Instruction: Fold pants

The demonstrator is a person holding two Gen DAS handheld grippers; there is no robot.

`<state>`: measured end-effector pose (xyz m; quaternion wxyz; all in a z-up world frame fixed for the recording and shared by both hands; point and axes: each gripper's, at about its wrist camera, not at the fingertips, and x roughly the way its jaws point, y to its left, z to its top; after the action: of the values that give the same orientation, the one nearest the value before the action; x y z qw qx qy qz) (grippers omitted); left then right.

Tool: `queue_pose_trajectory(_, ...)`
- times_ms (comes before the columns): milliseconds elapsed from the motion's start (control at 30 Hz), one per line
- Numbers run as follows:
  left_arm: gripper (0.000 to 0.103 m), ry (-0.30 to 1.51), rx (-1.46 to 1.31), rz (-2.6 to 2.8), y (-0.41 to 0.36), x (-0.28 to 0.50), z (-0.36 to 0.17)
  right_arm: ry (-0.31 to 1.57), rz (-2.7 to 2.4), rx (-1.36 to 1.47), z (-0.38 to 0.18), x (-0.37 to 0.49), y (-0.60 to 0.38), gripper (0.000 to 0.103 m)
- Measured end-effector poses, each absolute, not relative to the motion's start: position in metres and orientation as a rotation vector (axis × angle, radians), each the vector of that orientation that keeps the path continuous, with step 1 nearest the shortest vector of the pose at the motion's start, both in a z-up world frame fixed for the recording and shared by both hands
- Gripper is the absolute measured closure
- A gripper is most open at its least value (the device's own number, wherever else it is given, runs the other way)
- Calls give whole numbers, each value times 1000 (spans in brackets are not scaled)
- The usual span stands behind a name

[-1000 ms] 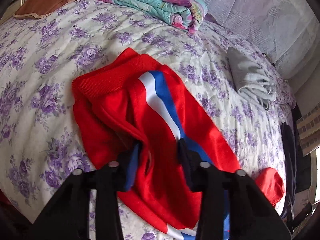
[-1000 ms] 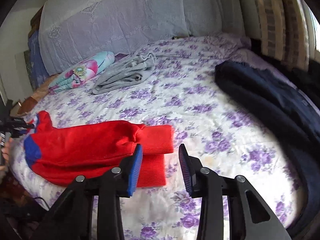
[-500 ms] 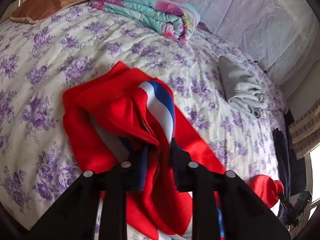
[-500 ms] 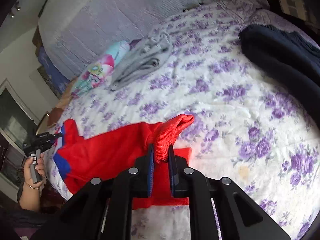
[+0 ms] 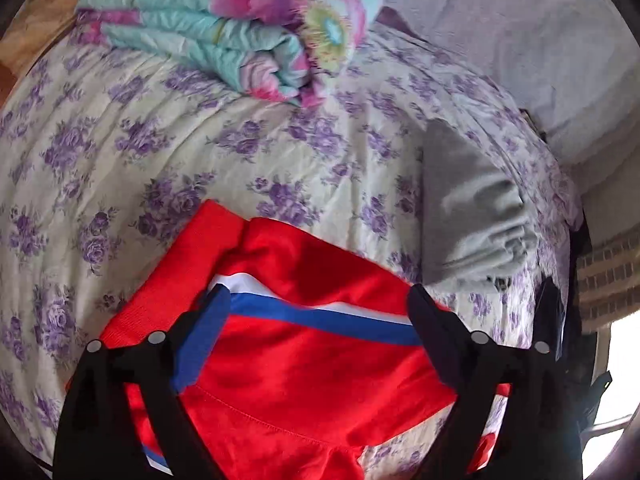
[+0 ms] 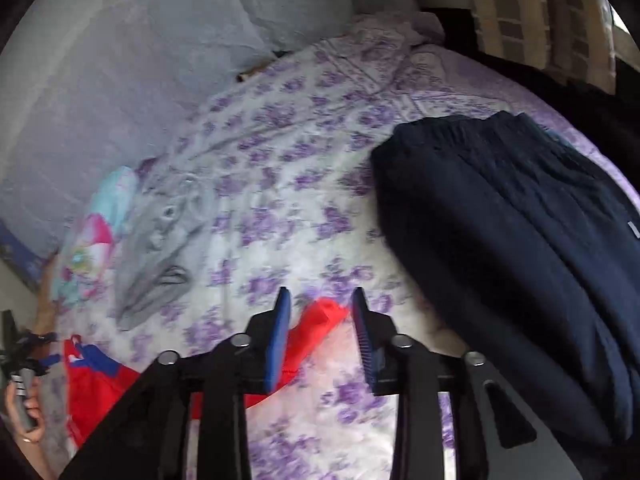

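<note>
The red pants (image 5: 304, 368) with a blue and white side stripe lie folded over on the floral bedspread (image 5: 160, 128). My left gripper (image 5: 316, 312) is wide open just above them, its fingers apart on either side of the stripe, holding nothing. In the right wrist view the pants (image 6: 320, 316) lie below and left, with a red corner showing between the jaws. My right gripper (image 6: 320, 312) is open above that corner, and the cloth is not pinched.
A rolled floral quilt (image 5: 248, 36) lies at the head of the bed. A grey folded garment (image 5: 468, 216) lies right of the pants, and it also shows in the right wrist view (image 6: 168, 248). A dark navy garment (image 6: 512, 248) covers the bed's right side.
Both grippers were shut on the pants half a second ago and have now opened and let go. The pants have been laid over into a shorter fold.
</note>
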<state>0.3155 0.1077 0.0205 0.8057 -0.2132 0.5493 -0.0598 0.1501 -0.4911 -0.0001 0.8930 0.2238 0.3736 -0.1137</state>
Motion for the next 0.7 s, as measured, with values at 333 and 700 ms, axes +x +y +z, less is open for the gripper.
queue_pose_trajectory(333, 5, 1149, -251, 31, 160, 292, 10, 754, -131, 310, -35, 129, -474, 30)
queue_pose_trajectory(700, 32, 1175, -137, -18, 144, 333, -57, 873, 138, 594, -56, 139, -483, 93)
